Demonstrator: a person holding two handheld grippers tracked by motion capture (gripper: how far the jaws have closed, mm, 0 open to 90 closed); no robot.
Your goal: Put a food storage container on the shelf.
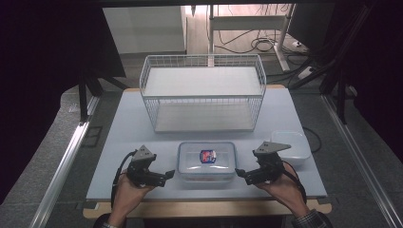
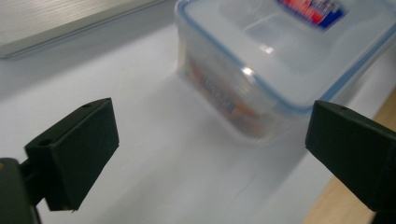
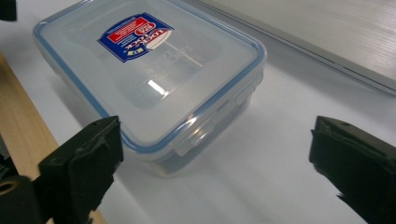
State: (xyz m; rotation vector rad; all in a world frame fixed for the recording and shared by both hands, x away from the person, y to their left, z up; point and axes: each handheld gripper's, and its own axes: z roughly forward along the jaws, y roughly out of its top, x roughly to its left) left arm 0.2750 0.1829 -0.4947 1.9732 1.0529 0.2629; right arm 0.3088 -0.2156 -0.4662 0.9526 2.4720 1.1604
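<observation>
Clear plastic made up the food box (image 1: 207,160), which had a blue-edged lid and a red and blue sticker on top. It sat on the pale table (image 1: 119,137), near the front edge, just ahead of the wire basket (image 1: 203,90). The left gripper (image 1: 167,175) was just beside its left end and the right gripper (image 1: 240,173) just beside its right end. Both had their jaws spread wide and held nothing. A second clear box (image 1: 295,142) sat off to the right.
</observation>
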